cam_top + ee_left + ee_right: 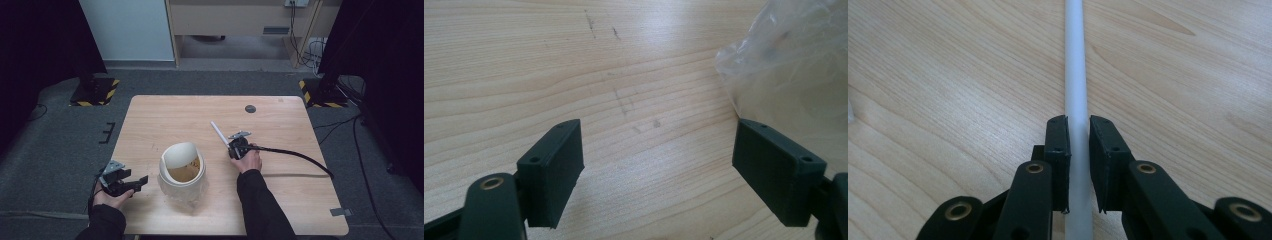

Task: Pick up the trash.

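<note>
A thin white straw (pixel 218 131) lies on the wooden table (pixel 280 125), slanting away to the upper left. My right gripper (pixel 231 144) is shut on the straw's near end. In the right gripper view the pads of the right gripper (pixel 1078 125) press on both sides of the straw (pixel 1075 60). A cream cup (pixel 182 167) with brown liquid inside sits in a clear plastic bag near the table's front. My left gripper (pixel 136 177) rests at the front left edge, pointing at the cup. The left gripper (pixel 656 150) stands open with nothing in it, beside the plastic bag (pixel 794 65).
A small dark round disc (pixel 250 108) lies at the back of the table. The right gripper's black cable (pixel 295 154) trails to the right across the tabletop. Bare wood spreads over the back and left of the table.
</note>
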Action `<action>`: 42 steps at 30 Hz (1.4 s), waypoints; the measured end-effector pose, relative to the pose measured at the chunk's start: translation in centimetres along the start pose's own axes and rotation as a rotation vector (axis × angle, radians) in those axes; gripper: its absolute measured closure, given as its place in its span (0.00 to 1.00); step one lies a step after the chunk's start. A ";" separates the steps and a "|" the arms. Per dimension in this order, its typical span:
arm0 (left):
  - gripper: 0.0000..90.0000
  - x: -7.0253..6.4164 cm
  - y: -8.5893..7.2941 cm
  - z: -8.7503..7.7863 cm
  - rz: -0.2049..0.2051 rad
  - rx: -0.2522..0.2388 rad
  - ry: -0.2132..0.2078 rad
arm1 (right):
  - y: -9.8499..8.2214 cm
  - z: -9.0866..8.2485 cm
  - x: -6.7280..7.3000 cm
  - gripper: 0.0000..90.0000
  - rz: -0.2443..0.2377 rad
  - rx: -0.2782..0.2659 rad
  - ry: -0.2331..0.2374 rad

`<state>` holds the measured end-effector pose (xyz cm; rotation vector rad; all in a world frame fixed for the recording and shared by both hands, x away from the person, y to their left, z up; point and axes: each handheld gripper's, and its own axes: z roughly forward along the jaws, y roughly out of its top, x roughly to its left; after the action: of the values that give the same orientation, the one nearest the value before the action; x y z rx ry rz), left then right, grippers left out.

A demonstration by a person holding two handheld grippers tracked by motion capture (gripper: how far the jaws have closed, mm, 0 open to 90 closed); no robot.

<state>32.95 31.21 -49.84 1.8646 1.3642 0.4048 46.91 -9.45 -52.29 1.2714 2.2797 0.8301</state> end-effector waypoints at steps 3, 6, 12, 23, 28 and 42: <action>0.22 0.0 0.0 0.0 -0.002 0.001 0.000 | 0.0 -0.2 -0.2 0.88 -0.007 0.011 -0.004; 0.22 0.0 0.0 0.0 -0.003 -0.004 -0.002 | 0.2 -0.6 -0.4 0.88 -0.014 0.006 0.002; 0.22 0.1 0.0 0.0 -0.005 -0.001 -0.001 | 0.6 -3.2 -1.7 0.88 -0.025 -0.028 0.007; 0.22 0.1 -0.1 0.0 -0.011 -0.002 0.002 | -0.8 -9.0 -6.0 0.88 0.060 -0.178 0.053; 0.22 0.1 -0.1 0.0 -0.018 -0.011 0.000 | -2.3 -11.4 -7.0 0.88 0.082 -0.246 0.076; 0.23 0.1 0.3 -0.7 -0.035 -0.087 -0.003 | -4.1 -15.2 -7.6 0.88 0.131 -0.422 0.151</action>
<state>32.75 31.56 -49.22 1.7678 1.3539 0.4370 39.15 -22.32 -43.30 1.2003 1.9936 1.4080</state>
